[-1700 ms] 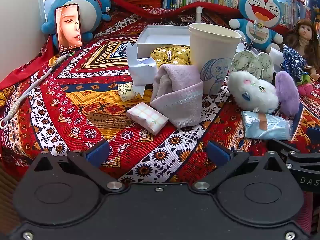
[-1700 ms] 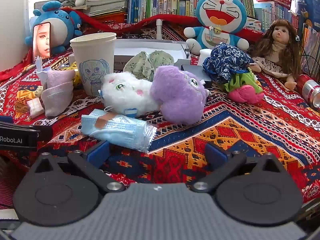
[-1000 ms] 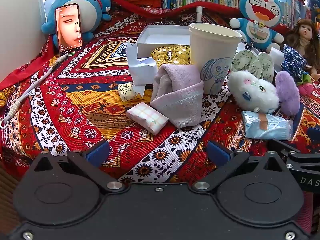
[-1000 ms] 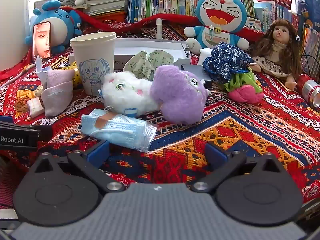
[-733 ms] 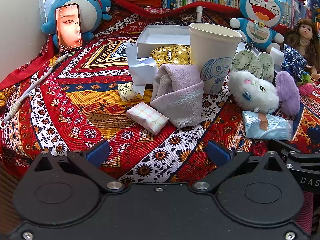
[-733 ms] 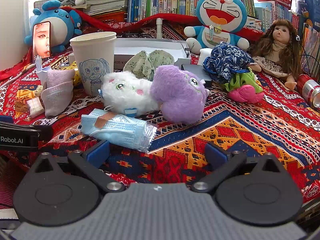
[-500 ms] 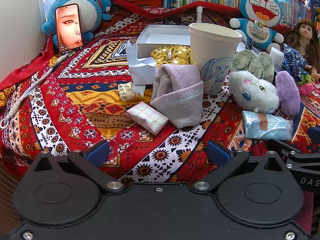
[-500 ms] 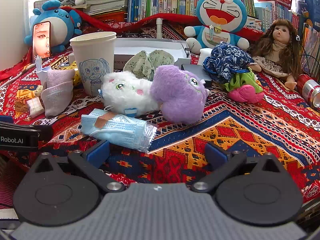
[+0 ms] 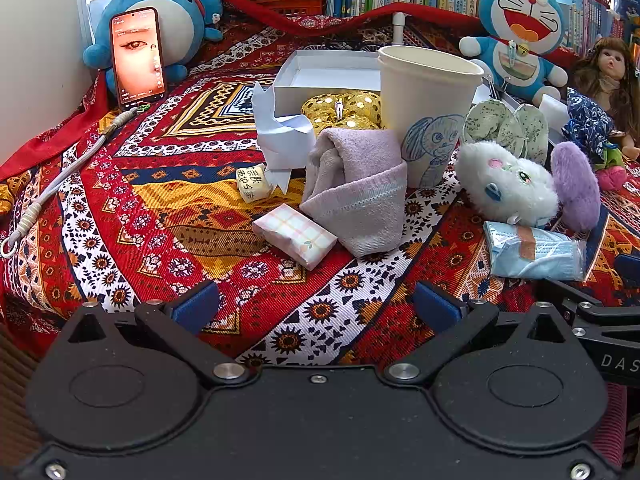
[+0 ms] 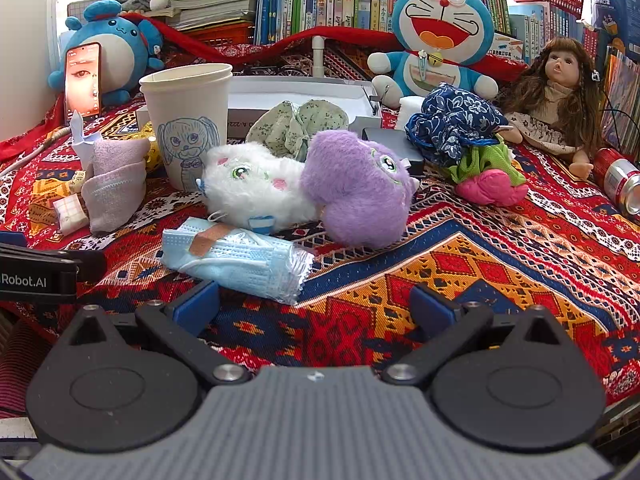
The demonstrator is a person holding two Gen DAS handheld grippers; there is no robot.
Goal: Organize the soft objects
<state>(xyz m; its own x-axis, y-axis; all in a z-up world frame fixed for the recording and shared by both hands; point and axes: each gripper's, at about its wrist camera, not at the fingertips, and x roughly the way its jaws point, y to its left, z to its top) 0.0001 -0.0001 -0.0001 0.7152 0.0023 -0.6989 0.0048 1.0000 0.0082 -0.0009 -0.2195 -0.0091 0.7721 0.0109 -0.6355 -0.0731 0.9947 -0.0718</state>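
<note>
Soft things lie scattered on a patterned cloth. A folded lilac towel (image 9: 356,192) leans against a paper cup (image 9: 426,112), with a pink tissue pack (image 9: 294,236) in front of it. A white plush (image 10: 256,188) and a purple plush (image 10: 356,192) lie side by side behind a pack of blue face masks (image 10: 236,258). Further back lie a green floral scrunchie (image 10: 298,126), a blue floral cloth (image 10: 452,124) and a pink-and-green bundle (image 10: 486,180). My left gripper (image 9: 316,306) stands open near the front edge, short of the tissue pack. My right gripper (image 10: 316,304) is open just in front of the masks.
A white open box (image 9: 324,80) sits behind the cup, with a gold sequin item (image 9: 340,110) before it. A phone (image 9: 138,56) leans on a blue plush (image 9: 168,28). A Doraemon plush (image 10: 440,40), a doll (image 10: 556,92), a can (image 10: 620,184) and bookshelves line the back.
</note>
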